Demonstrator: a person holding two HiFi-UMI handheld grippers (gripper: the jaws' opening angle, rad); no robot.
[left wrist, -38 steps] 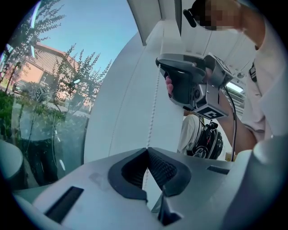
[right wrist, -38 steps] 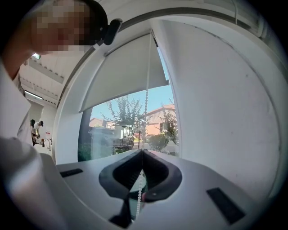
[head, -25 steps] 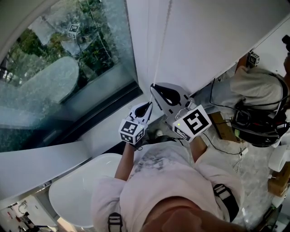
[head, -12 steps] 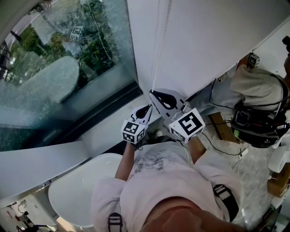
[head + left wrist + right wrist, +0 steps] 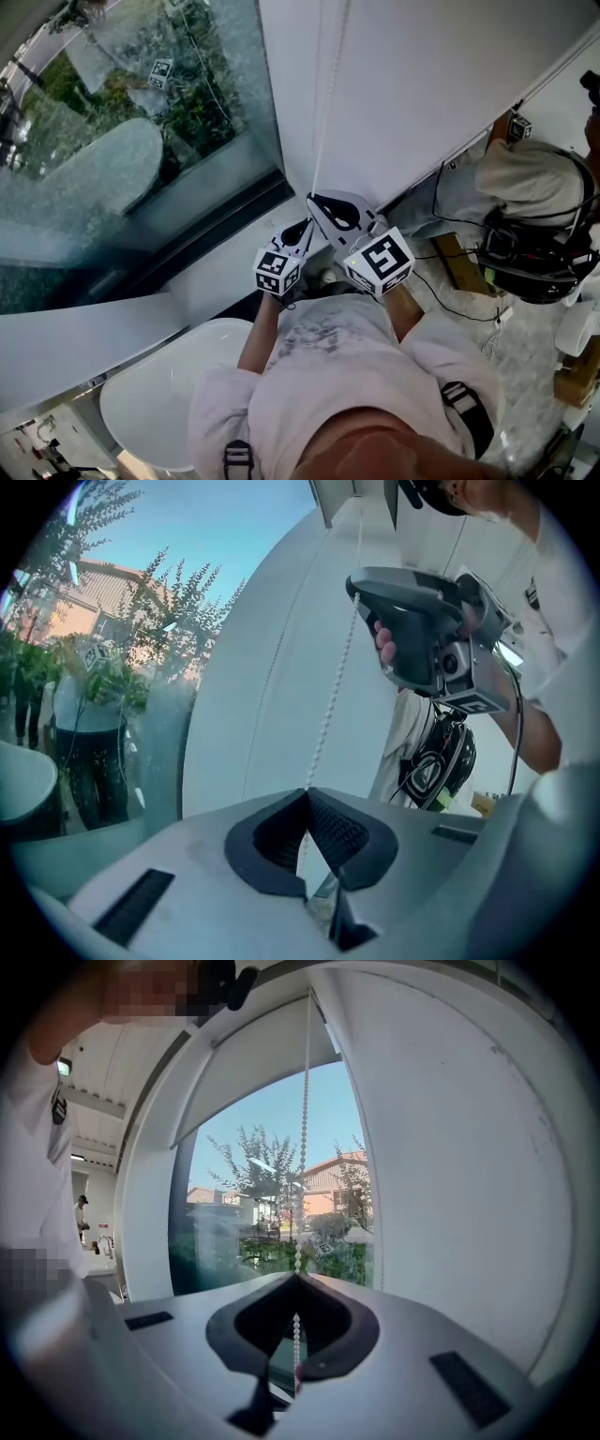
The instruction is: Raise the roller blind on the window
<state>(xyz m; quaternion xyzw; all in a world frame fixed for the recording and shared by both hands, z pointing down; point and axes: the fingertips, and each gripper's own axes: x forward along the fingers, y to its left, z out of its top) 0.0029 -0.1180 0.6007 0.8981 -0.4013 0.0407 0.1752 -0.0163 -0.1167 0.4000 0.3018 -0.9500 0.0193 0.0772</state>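
A white bead chain hangs down the white window frame beside the glass. My right gripper is shut on the chain, the higher of the two. My left gripper is shut on it just below. In the right gripper view the chain runs from the shut jaws up to the white roller blind, whose hem sits high across the window. In the left gripper view the chain rises from the shut jaws to the right gripper.
A white bathtub lies below the sill at my left. At the right a second person crouches among cables and boxes on the floor. The white wall stands close in front.
My right gripper has come down and slightly left along the chain, closer to the left gripper. The left gripper has barely shifted.
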